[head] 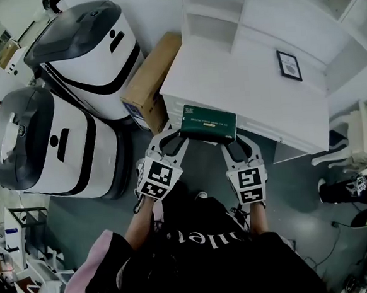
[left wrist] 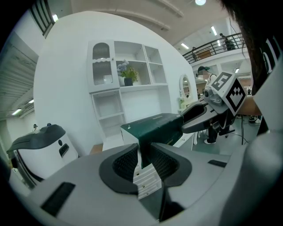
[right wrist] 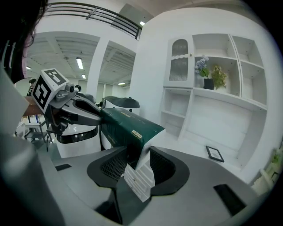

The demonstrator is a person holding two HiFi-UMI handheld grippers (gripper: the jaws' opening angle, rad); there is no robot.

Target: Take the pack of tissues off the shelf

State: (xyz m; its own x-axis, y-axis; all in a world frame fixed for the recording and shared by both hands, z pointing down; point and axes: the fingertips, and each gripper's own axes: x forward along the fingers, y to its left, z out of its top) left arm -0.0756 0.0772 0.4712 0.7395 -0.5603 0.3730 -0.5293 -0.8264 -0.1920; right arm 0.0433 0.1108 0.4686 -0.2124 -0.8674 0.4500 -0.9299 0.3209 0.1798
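Note:
The pack of tissues [head: 209,123] is a dark green oblong with gold print. It hangs at the front edge of the white desk [head: 262,98], held between both grippers. My left gripper [head: 172,137] is shut on its left end and my right gripper [head: 233,146] on its right end. In the left gripper view the pack [left wrist: 154,126] runs away from the jaws, with its end fold pinched in my left gripper [left wrist: 143,152]. The right gripper view shows the other end of the pack [right wrist: 126,128] clamped in my right gripper [right wrist: 137,156].
Two large white-and-black machines [head: 93,48] [head: 44,141] stand at the left, with a cardboard box [head: 149,76] against the desk's side. A small framed picture [head: 289,65] lies on the desk. Open white shelves [right wrist: 221,114] rise behind, holding flower pots [right wrist: 208,75].

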